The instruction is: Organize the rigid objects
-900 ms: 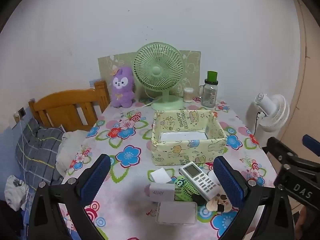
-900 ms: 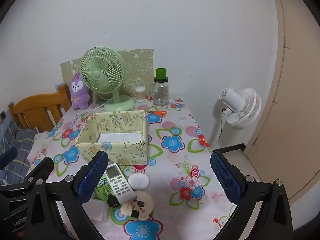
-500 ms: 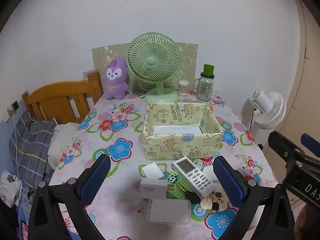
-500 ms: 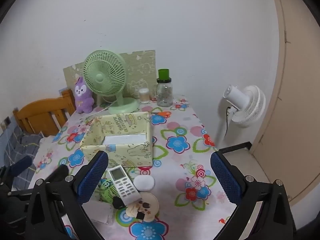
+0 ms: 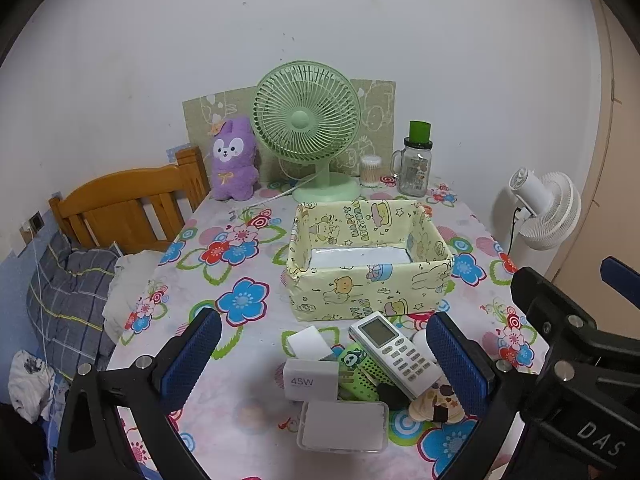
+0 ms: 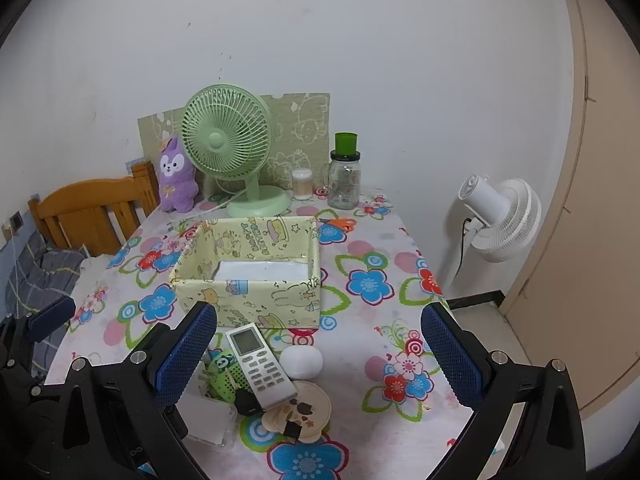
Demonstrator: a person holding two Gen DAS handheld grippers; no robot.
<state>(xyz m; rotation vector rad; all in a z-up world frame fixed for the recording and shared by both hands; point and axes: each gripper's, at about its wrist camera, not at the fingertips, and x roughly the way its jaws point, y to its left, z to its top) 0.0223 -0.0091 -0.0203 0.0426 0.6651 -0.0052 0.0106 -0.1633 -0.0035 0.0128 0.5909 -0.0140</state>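
So, quick rundown, everything placed relative to the yellow box:
Box: yellow cartoon-print box sits mid-table, open top, only a white sheet lining the bottom as far as I can see.
Clutter: all piled just in front of the box, none inside yet: remote, green perforated case, 45W charger, clear lidded case, white puck, round cookie-print thing.
Left gripper: fingers spread wide, hovering over the pile in front of the box, nothing pinched.
Right gripper: also spread wide, empty, just in front of the box.
Progress: basically zero, I'd say; every item is left to go in.
Behind box: green fan, purple plush, glass jar.
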